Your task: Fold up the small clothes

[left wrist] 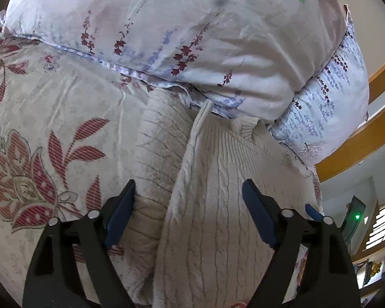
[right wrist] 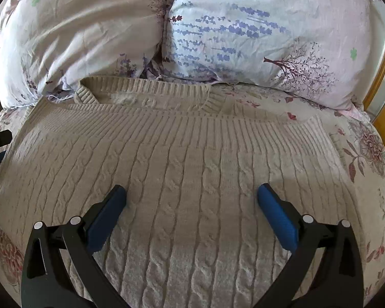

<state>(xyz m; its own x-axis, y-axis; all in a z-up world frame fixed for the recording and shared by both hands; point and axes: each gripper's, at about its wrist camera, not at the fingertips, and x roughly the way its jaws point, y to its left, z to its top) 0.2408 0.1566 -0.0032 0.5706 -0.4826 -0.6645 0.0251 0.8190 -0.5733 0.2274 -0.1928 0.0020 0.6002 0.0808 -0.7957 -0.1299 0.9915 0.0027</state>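
A beige cable-knit sweater (right wrist: 192,154) is laid flat on a bed covered with a floral bedsheet (left wrist: 38,118), its ribbed collar (right wrist: 146,89) turned toward the two pillows at the head of the bed.

In the left wrist view, bare bedsheet is seen on the left, and the left border of the sweater runs up the middle, where one part of the knit (left wrist: 161,148) is folded or bunched beside a raised edge. The left gripper (left wrist: 190,195) is held over this border with its fingers (left wrist: 123,213) spread wide, nothing being pinched between them; the left finger is over the sheet and folded part, the right one over the main body. Whether the tips touch the knit cannot be told. Above, the white floral pillow (left wrist: 166,25) covers the top of the sweater, and a wooden bed frame (left wrist: 359,138) is cut off at the right.

In the right wrist view, the black tip of the other gripper is seen at the far left edge. The right gripper (right wrist: 192,197) is placed over the middle of the sweater, its blue fingers (right wrist: 277,215) also spread apart and holding nothing. The collar lies just beside the pillows; the lavender-print pillow (right wrist: 269,38) is at the right. A strip of open sheet is left on the right of the sweater. The lower hem and the sleeves are hidden or out of the picture
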